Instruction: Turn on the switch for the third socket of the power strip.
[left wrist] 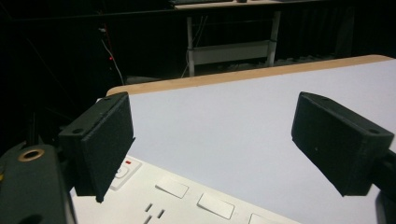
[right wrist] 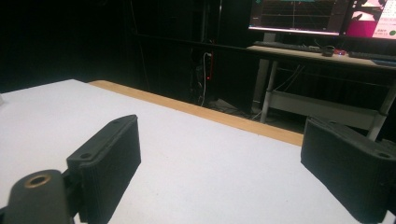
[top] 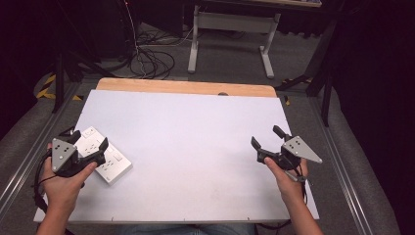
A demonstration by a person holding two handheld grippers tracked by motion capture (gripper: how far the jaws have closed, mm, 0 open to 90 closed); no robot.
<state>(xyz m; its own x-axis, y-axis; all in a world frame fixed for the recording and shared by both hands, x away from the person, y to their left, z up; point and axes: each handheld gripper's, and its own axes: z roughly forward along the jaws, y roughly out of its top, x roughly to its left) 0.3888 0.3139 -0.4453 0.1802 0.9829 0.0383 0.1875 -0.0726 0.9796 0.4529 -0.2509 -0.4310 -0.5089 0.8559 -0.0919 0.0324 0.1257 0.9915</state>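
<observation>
Work in hand: handling of a white power strip [top: 105, 155] that lies on the left part of the white table [top: 195, 142], near the front edge.
Power strip, position: flat on the table, set at a slant, long side running from far left toward near right. Rocker switches and socket slots face up; in the left gripper view a small red mark [left wrist: 129, 163] shows beside the end switch.
Left gripper [top: 88, 147]: hovers directly over the strip. Jaws stand wide apart, one toward each side, and nothing is pinched between the pads. In the left gripper view the strip [left wrist: 177, 198] lies below and between the jaws; whether a pad brushes its top face I cannot tell.
Right gripper [top: 266, 139]: held well apart from the strip, over bare table on the right side. Jaws wide, nothing between them.
Progress, judged: the strip is set down and free of any grip. Either the placing is finished or a fresh grasp is about to be made; which one, the scene does not settle.
Remaining, judged: if a lift or a switch press is meant, that is not yet done. No plug or cable is seen joined to the strip.
Containers: none on the table. The strip's sockets, as far as visible, are unoccupied.
Surroundings: wooden edge [top: 186, 87] at the far side of the table; cables [top: 149, 61] on the floor beyond.
</observation>
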